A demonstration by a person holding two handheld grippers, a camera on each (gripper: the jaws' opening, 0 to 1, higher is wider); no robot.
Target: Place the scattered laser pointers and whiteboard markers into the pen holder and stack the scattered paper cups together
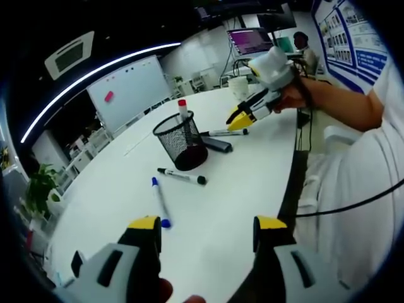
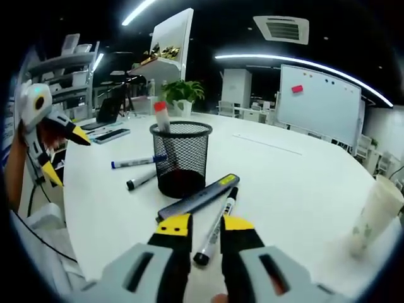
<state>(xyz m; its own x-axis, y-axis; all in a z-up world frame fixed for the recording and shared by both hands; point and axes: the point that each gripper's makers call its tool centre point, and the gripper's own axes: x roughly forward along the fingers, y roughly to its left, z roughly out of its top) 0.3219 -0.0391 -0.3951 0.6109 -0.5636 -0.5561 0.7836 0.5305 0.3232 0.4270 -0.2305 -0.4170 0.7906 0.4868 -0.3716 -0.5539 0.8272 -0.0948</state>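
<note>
Left gripper view, L to R: left tongs (image 1: 205, 228) gape wide over the white tabletop (image 1: 107, 208), holding nothing. Just ahead lie a blue marker (image 1: 160, 201) and a black marker (image 1: 182, 176); beyond them stands the mesh holder (image 1: 180, 139) w/ a red-capped marker (image 1: 182, 109) inside.

Right gripper view: right tongs (image 2: 205, 228) narrow, nearly closed, tips at a black marker (image 2: 216, 225) lying beside a dark pointer (image 2: 197, 196), not gripping it. Paper cup (image 2: 375, 214) stands far right of the tongs.
</note>
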